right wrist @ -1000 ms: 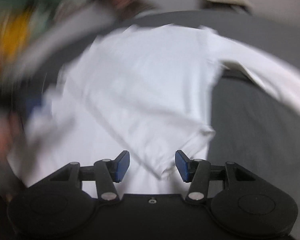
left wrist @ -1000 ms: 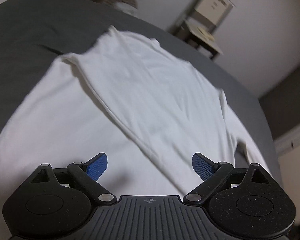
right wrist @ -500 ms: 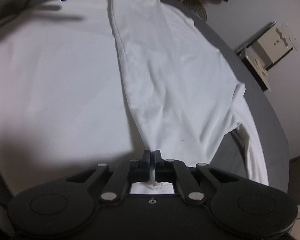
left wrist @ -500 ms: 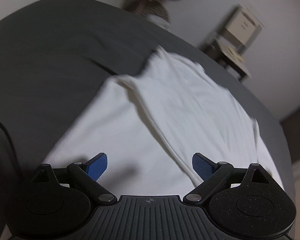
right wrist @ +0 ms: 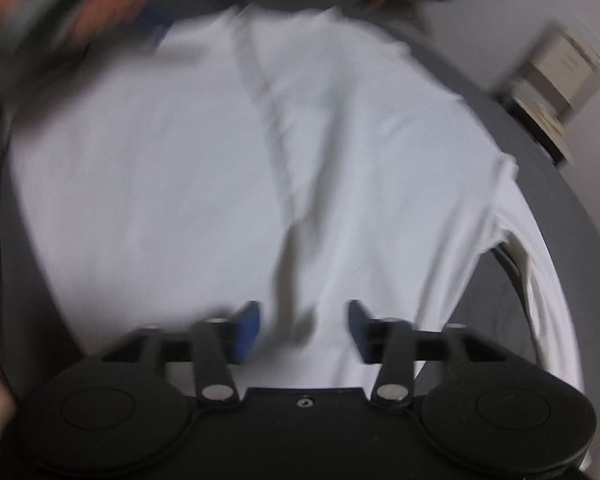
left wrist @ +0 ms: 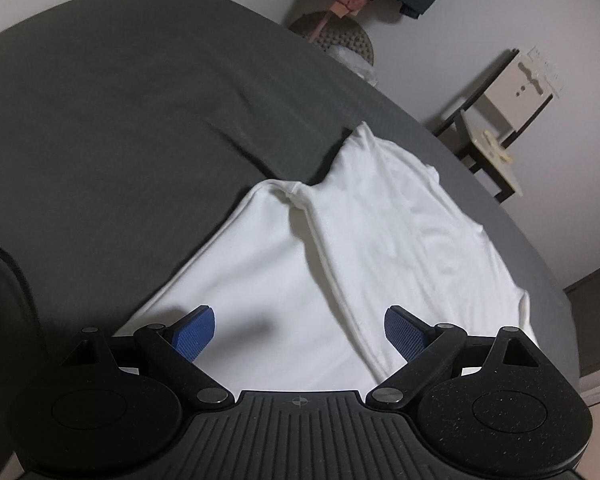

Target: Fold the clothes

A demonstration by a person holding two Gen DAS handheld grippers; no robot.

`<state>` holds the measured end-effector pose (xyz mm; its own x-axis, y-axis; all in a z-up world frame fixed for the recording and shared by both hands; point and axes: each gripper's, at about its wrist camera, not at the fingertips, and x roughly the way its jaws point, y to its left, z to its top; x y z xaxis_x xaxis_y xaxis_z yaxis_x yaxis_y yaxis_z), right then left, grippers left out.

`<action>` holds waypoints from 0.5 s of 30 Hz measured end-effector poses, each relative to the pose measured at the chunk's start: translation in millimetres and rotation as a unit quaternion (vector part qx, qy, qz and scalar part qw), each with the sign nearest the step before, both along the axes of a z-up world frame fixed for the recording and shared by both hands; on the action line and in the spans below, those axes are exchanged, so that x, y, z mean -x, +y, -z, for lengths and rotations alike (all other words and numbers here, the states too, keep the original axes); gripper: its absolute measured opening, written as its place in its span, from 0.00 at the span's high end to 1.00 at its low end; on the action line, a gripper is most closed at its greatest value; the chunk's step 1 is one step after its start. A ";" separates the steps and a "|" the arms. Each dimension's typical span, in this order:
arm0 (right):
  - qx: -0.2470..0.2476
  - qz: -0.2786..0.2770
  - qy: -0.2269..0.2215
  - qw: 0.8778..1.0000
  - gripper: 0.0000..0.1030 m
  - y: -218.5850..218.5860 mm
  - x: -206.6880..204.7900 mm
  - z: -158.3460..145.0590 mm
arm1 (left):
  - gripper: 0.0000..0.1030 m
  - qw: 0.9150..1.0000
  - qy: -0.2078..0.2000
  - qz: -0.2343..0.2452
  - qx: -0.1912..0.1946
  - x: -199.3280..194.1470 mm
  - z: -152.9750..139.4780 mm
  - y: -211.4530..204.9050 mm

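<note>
Shirt (left wrist: 380,240), white, lies spread on a dark grey bed (left wrist: 120,100), with one part folded over the rest so that a long raised edge runs down its middle toward the camera. In the left wrist view its far corner points up the bed, and the cloth to the right of the fold shows soft wrinkles. The left gripper (left wrist: 300,334) hangs just above the near part of the shirt with its jaws wide apart and nothing between them; its blue pads (left wrist: 192,336) stand on either side of the fold line. Whether they touch the cloth cannot be told.

The right wrist view is blurred. There the shirt (right wrist: 180,180) fills most of the frame, the fold showing as a grey crease down the centre, and a sleeve (right wrist: 540,280) trails off along the right side over the bed (right wrist: 496,312). The right gripper (right wrist: 304,330) is spread open over the near hem, empty, the crease passing between its fingers.

Beyond the bed, by a pale wall, stands a small side table (left wrist: 496,128) with a light box on it. A knitted pouffe (left wrist: 340,36) sits at the far edge of the bed. At the top left of the right view a hand (right wrist: 100,12) shows as a smear.
</note>
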<state>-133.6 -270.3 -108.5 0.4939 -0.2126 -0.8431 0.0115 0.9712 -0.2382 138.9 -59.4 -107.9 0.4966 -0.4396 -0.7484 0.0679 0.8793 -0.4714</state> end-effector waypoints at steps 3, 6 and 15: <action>-0.050 0.055 -0.048 0.996 0.52 -27.3 -0.7 -16.4 | 0.10 1.000 0.006 -0.001 0.014 -7.2 7.2 -5.0; -0.048 0.024 -0.050 0.997 0.52 -20.7 -1.7 -16.4 | 0.10 1.000 0.004 0.007 0.016 -14.1 16.8 -11.5; 0.003 -0.031 -0.040 0.999 0.53 10.5 -7.9 10.1 | 0.20 0.999 -0.021 -0.004 0.040 -39.6 28.4 -16.5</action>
